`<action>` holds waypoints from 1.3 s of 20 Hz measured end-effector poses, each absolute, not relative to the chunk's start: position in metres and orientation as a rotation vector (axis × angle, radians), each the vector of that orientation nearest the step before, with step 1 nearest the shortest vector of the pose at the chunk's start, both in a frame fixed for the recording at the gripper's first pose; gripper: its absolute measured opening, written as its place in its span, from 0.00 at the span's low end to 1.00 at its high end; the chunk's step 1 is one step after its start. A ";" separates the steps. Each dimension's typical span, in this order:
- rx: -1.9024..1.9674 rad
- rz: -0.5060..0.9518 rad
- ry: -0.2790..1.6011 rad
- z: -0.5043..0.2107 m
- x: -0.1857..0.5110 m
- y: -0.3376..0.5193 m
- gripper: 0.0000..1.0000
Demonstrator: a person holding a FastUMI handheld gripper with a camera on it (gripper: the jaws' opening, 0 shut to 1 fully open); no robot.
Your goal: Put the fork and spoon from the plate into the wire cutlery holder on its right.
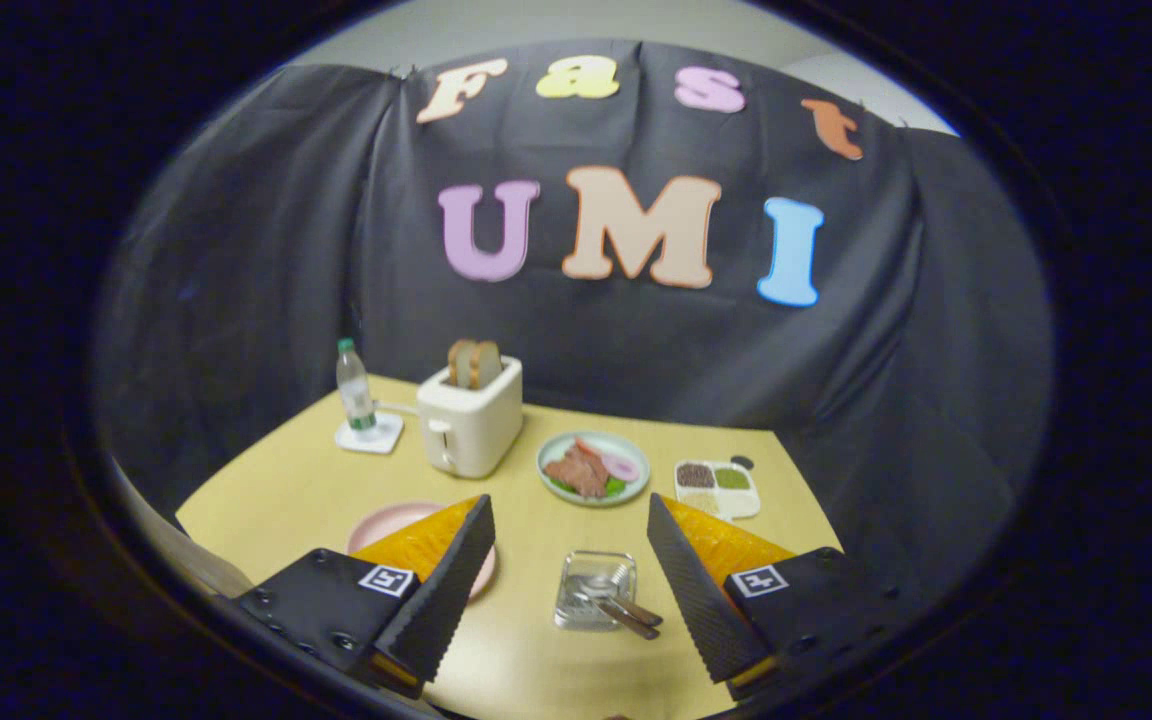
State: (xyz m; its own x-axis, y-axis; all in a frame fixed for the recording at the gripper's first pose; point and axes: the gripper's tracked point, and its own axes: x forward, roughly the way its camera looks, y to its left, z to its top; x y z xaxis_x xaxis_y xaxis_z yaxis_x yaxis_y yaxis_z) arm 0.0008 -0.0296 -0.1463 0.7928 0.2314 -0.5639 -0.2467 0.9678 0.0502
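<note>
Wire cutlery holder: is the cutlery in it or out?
In. Two utensil handles stick out of the wire cutlery holder, between the open tongs, right of the pink plate.

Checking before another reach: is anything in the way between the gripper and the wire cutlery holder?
Nothing visible. The hand-held gripper is open, and the wire cutlery holder sits between its fingers on bare table, already holding cutlery. The pink plate lies aside.
</note>
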 end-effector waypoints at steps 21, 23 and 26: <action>0.098 0.088 0.200 -0.066 -0.035 -0.031 0.98; 0.098 0.100 0.194 -0.065 -0.033 -0.027 0.98; 0.088 0.107 0.171 -0.058 -0.033 -0.025 0.98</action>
State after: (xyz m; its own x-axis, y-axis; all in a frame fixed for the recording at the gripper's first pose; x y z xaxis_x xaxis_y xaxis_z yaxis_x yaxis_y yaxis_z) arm -0.0330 -0.0254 -0.0579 0.9798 0.1133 -0.1649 -0.0983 0.9905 0.0961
